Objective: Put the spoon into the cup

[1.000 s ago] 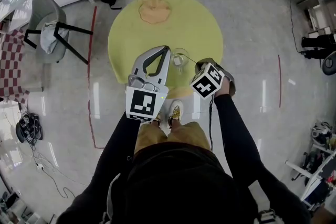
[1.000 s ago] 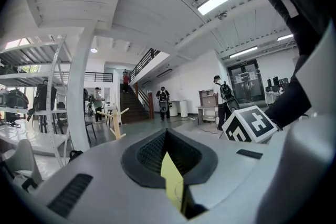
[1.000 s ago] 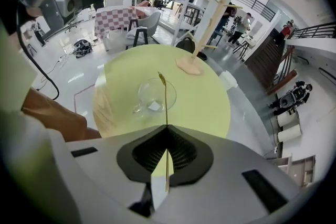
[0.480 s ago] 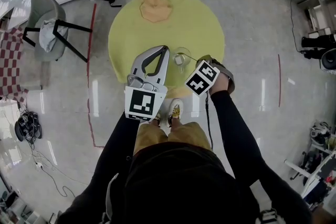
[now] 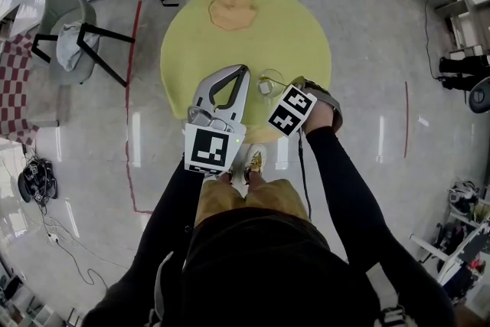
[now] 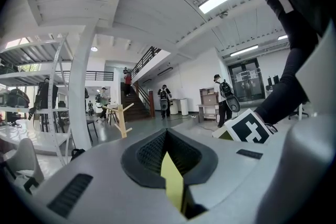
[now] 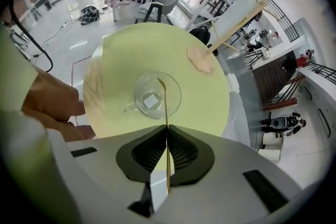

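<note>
Above the cup (image 7: 144,93), the right gripper (image 7: 167,128) clenches a spoon (image 7: 165,107) indistinct in head view.

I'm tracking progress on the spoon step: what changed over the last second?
The right gripper, jaws shut on the spoon, edged slightly left toward the cup; the spoon's tip reaches over it. The left gripper, shut and empty, and the cup stayed put; nothing was let go.

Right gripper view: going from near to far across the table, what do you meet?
First the right gripper, shut on the spoon → glass cup → wooden stand's base → table's far edge.
</note>
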`<state>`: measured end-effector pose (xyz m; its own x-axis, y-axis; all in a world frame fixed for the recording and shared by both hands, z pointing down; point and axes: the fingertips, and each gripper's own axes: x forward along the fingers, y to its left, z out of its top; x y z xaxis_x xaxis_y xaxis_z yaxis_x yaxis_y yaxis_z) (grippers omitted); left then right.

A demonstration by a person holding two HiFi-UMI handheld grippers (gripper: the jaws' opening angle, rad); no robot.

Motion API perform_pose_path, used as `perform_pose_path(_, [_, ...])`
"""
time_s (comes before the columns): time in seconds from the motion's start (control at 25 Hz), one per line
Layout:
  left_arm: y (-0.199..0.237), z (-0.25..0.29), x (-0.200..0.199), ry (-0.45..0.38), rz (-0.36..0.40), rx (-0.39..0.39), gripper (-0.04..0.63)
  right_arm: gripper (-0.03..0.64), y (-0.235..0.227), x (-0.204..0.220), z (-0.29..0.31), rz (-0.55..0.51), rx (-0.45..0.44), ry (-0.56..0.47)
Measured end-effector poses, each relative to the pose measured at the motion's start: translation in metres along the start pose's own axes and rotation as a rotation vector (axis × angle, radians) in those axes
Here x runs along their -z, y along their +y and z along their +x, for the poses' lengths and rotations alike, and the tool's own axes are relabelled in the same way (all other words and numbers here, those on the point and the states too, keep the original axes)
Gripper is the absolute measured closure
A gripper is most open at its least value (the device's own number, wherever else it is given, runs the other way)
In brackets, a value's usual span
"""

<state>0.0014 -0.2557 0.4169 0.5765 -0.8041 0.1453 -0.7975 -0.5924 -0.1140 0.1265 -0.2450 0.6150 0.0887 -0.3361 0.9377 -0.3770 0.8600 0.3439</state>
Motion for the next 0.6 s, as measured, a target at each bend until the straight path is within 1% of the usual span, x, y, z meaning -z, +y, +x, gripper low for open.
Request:
perform_pose_path(0.08, [0.002,-0.001,0.002,0.004,0.009,0.003,0.581,0.589,0.0,-0.004,0.001,-0.014,0.008,0.001])
perform_pose_path(0.4, [0.011,-0.002,0.008,0.013,-0.006,0.005,0.581,0.581,-0.003,-0.017,0.002,-0.031,0.039,-0.021])
perform_pose_path(0.6, [0.012,-0.001,0.013,0.017,-0.011,0.012,0.581,0.536,-0.001,-0.02,0.003,-0.02,0.051,-0.041])
